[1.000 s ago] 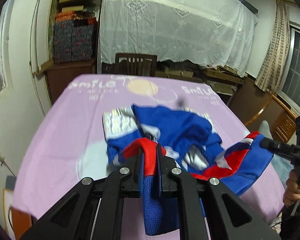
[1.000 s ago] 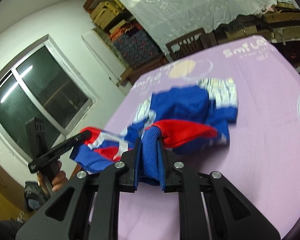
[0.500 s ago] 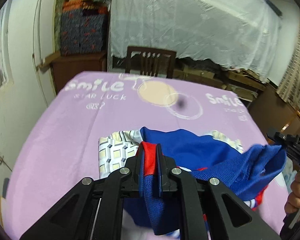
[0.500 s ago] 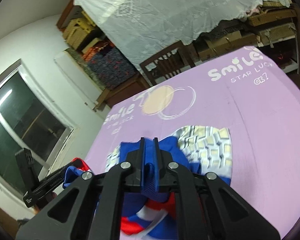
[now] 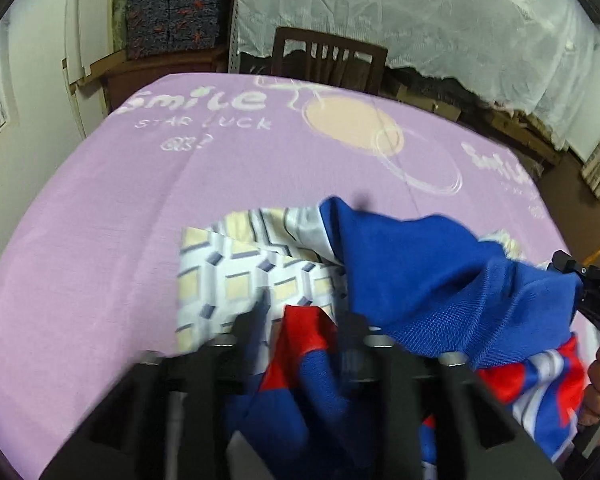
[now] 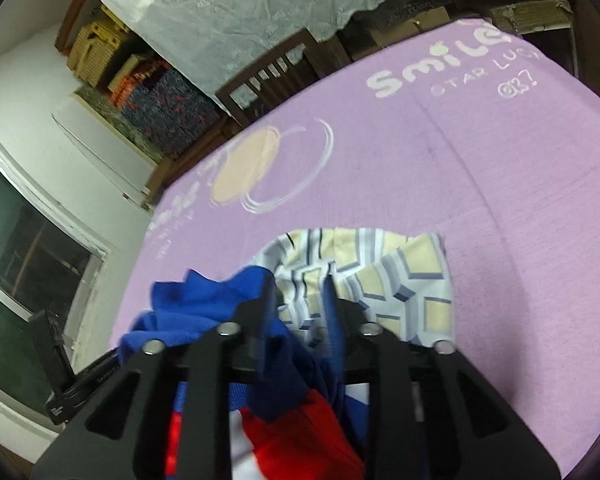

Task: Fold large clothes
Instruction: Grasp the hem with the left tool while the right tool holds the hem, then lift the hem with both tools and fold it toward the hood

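A blue, red and white jersey (image 5: 440, 280) lies bunched at the near edge of the purple tablecloth (image 5: 140, 208). It rests partly over a folded cloth with a yellow and grey cube pattern (image 5: 252, 272). My left gripper (image 5: 300, 320) has its jaws apart, with red and blue jersey fabric lying loose between them. My right gripper (image 6: 298, 292) also has its jaws apart over the jersey (image 6: 220, 308) and the patterned cloth (image 6: 400, 280). The right gripper shows at the right edge of the left wrist view (image 5: 580, 276).
The tablecloth (image 6: 460, 160) bears "Smile" print and a peach circle (image 5: 348, 124). A dark wooden chair (image 5: 328, 56) stands at the far side. White lace drape (image 5: 420, 8), stacked boxes (image 5: 172, 8) and a window (image 6: 20, 260) lie beyond.
Both grippers carried the jersey's near edge forward over the rest of it and lowered. Both jaws, shut on fabric before, now stand apart.
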A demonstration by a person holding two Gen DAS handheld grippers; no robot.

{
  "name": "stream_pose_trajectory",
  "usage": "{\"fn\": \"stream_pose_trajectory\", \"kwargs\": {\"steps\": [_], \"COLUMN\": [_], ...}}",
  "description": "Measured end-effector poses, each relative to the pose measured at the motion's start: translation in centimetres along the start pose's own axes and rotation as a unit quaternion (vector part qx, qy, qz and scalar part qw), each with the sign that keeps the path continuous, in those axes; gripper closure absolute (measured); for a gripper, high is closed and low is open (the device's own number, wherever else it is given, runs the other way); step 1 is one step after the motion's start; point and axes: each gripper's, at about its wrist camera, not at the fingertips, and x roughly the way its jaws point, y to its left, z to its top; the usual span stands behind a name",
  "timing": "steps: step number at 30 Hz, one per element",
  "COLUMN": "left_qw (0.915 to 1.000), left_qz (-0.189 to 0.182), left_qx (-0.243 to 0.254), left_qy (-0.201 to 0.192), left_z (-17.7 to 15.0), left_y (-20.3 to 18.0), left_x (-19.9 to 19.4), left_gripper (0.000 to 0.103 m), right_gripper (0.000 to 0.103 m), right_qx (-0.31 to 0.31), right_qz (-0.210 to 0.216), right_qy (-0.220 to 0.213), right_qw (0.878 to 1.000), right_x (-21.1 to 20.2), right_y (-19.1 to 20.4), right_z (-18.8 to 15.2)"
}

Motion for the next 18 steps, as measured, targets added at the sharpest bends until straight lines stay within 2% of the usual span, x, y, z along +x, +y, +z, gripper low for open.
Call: {"fn": "stream_pose_trajectory", "kwargs": {"steps": [2,5,8,12,16,18], "left_qw": [0.9991,0.9966,0.9956,0.9953,0.9828,0.9786], "left_qz": [-0.022,-0.04,-0.049,-0.053,-0.097,-0.102], "left_qx": [-0.027,-0.044,-0.038,0.034,0.131,0.159], "left_qy": [-0.025,-0.056,-0.07,-0.074,-0.086,-0.082], "left_z": [0.3,1.0,1.0,-0.2,-1.7,-2.5], "left_y": [1.2,2.5,3.1,1.8,-0.7,-1.7], "left_x": [-2.0,-4.4,-5.2,-4.8,-5.3,-4.7], "left_gripper": [0.036,0.035,0.035,0.035,0.033,0.026], "right_gripper": [0.062,0.05,0.049,0.049,0.049,0.049], "right_qx": [-0.005,-0.039,-0.061,-0.078,-0.105,-0.115], "right_qz": [0.018,0.031,0.024,0.025,0.033,0.032], "right_qy": [-0.018,-0.036,-0.035,-0.006,0.006,0.009], "right_qw": [1.0,0.998,0.997,0.997,0.994,0.993], "right_x": [-1.5,-3.7,-4.2,-3.1,-2.8,-2.7], "right_y": [0.2,1.2,1.5,1.6,2.2,2.4], "right_z": [0.2,0.0,-0.7,-1.8,-2.7,-3.0]}}
